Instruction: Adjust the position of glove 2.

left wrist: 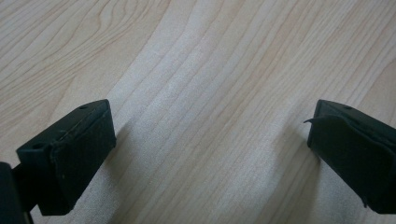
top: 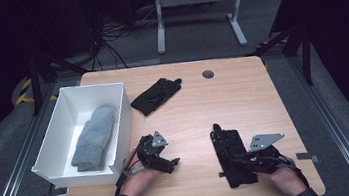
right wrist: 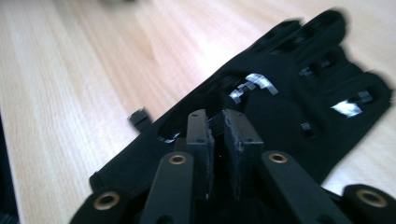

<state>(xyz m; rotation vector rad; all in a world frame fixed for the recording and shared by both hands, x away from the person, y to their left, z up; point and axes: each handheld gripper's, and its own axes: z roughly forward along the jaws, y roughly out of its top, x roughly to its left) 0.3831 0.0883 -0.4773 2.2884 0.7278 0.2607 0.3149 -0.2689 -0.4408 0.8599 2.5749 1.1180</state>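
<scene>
1. The step in hand looks like lifting the near black glove (top: 231, 156) with the right gripper (right wrist: 218, 122) so it can go to the white bin (top: 123, 115), where a pair of grey socks (top: 94, 137) already lies
2. In the right gripper view the jaws stand almost together with a thin slit between the pads, hovering over the glove's cuff end; whether any fabric is pinched in that slit I cannot tell, so I judge the grip as not yet sure
3. To do it well, the jaws should press down into the cuff, gather a fold of cloth and close fully before any lift; a shallow bite on one layer would likely slip
4. The left gripper (left wrist: 208, 140) is wide open over bare wood of the table (top: 242, 94), gripping nothing; it sits at about 7 o'clock on the table, just beside the bin's near corner
5. The near black glove lies flat at about 5 o'clock on the table, under the right gripper
6. Its long axis runs roughly from 6 to 12 o'clock, tilted slightly left, fingers pointing away from the person and cuff toward them
7. A second black glove (top: 156, 95) lies near 11 o'clock, beside the bin's far right wall, well apart from both grippers
</scene>
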